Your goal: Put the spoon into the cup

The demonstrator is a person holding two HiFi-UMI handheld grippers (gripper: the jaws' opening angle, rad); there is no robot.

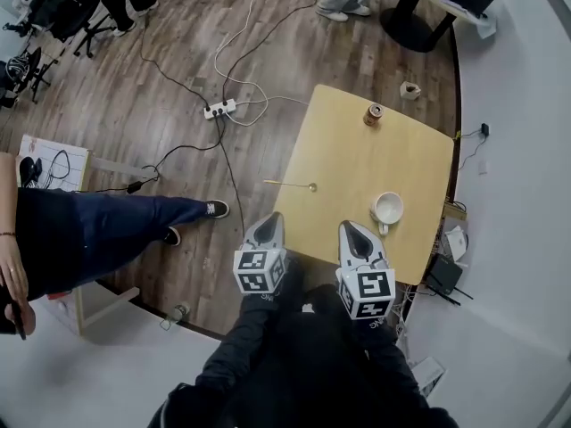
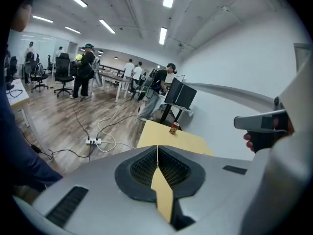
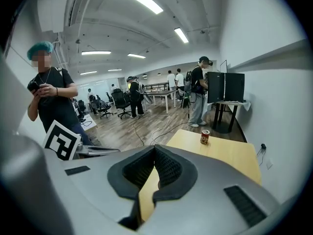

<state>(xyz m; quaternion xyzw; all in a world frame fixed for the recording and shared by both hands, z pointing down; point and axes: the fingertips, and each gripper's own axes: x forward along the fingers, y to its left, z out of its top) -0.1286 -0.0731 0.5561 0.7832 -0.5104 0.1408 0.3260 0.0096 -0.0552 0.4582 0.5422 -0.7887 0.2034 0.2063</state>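
Lying apart, just beyond the left hand-held gripper: spoon.

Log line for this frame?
left gripper: shut, empty | right gripper: shut, empty | spoon: on table, untouched | cup: upright, no spoon inside

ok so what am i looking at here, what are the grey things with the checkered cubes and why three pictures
A person holds two hand-held claws. The top-down picture comes from a camera on their head: the left claw and right claw hover at the near edge of a yellow table. The marker cubes belong to the claws. The other two pictures come from a camera riding on each claw, looking along its jaws. Both claws are closed and hold nothing. On the table are a spoon, a white cup and a small can. The spoon is to go into the cup.
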